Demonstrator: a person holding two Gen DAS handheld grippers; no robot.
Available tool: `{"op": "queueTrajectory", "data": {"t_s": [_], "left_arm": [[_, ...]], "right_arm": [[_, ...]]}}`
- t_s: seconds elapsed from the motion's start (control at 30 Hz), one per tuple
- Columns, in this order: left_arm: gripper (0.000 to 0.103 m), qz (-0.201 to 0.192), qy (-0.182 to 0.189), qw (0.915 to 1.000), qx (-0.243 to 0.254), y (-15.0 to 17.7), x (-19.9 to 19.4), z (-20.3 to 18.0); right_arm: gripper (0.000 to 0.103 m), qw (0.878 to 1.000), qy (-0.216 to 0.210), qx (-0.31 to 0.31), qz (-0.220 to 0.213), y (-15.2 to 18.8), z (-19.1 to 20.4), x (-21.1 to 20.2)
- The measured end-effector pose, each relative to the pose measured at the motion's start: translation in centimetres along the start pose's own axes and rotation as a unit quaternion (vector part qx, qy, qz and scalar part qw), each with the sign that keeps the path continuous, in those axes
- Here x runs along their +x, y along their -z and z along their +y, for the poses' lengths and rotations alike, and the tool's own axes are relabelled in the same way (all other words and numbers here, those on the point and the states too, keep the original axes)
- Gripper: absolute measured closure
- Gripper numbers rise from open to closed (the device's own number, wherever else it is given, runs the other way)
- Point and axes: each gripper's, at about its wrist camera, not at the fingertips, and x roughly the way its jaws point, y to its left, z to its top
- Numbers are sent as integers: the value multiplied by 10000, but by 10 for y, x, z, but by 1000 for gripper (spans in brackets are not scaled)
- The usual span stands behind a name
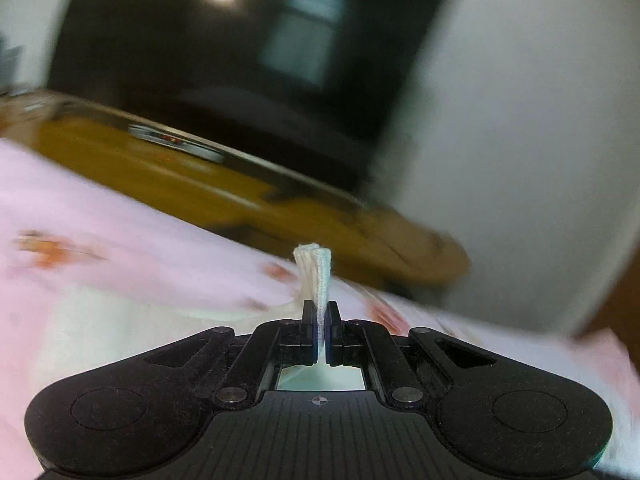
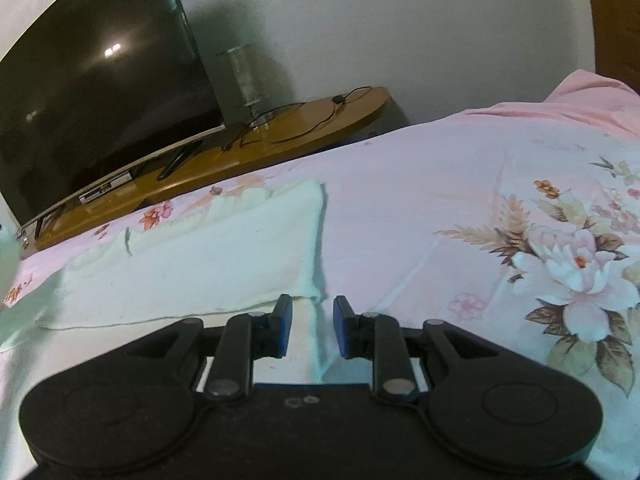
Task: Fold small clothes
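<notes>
Pink floral bedding carries the pale cloth, which lies flat on the bed's left side, with the TV far behind it. My worry is the fold going crooked: I think the pinched edge could slide from my left gripper mid-swing, or the near corner could drag. That gripper is clamped tight on a bunched edge of the cloth. My right gripper stands narrowly parted, straddling the near corner; whether its pads touch I cannot tell.
</notes>
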Motion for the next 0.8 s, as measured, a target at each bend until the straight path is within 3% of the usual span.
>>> {"op": "queueTrajectory", "data": {"t_s": [0.2, 0.33, 0.37, 0.4, 0.43, 0.47, 0.6, 0.8], "left_arm": [[100, 666, 466, 9927, 893, 47, 44, -106], [99, 1233, 632, 9838, 1139, 73, 71, -145], [95, 1349, 673, 9816, 1169, 78, 73, -153], [71, 1283, 723, 9822, 1168, 82, 65, -156], [41, 1195, 861, 9827, 1123, 84, 57, -156], [32, 1066, 930, 9844, 1046, 83, 50, -153], [30, 692, 629, 9934, 667, 72, 6, -111], [30, 506, -554, 9970, 172, 75, -55, -23]], "right_arm": [[79, 9997, 120, 211, -62, 1, -26, -11], [76, 9991, 198, 356, -80, 4, -41, -17], [75, 9990, 205, 387, -76, 4, -44, -18], [74, 9989, 189, 423, -73, 4, -45, -18], [70, 9988, 162, 447, -76, 3, -46, -19], [67, 9988, 134, 471, -92, 2, -45, -19], [66, 9975, -269, 629, -203, -4, -30, -15], [66, 9856, -1305, 1054, 188, -11, 22, 34]]}}
